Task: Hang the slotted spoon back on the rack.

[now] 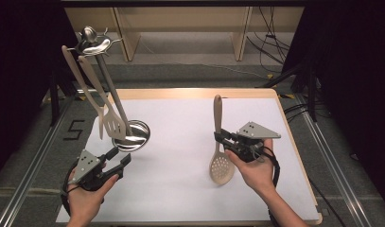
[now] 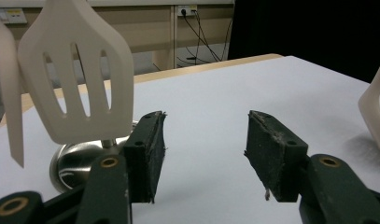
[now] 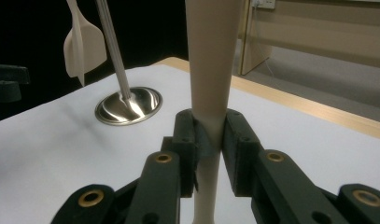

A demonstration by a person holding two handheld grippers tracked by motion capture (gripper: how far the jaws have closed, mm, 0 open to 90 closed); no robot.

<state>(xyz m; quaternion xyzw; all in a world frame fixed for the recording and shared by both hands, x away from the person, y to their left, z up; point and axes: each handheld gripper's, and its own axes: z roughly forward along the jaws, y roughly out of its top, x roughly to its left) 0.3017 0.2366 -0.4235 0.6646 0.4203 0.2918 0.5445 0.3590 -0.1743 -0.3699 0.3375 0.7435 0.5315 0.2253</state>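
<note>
Both hands are sitting at the near edge of the table (image 1: pixel 190 208), one gripper each. Left gripper (image 1: pixel 120 158) is idling with jaws spread and nothing between them, pointing toward the rack base (image 1: pixel 135 135); in the left gripper view its pads (image 2: pixel 148 154) are standing apart over bare white surface. Right gripper (image 1: pixel 222 138) is clamping the neck of a skimmer spoon (image 1: pixel 219 146): in the right gripper view both pads are pressing on the handle (image 3: pixel 211 70), so the grip is firm. Spoon is hanging near the middle-right of the table, perforated bowl (image 1: pixel 222 168) at the near end, down by the surface, handle tip at the far end and raised, long axis running near-to-far, roughly upright in the gripper's own view. Farther back left, the rack (image 1: pixel 96 45) is already carrying a slotted turner (image 1: pixel 115 124) and one more pale utensil (image 1: pixel 81 85) on its hooks. Judging progress: pickup looks done, hanging is still ahead; spoon is well apart from the rack top, so the carry across and hooking the handle end are what's left.
</note>
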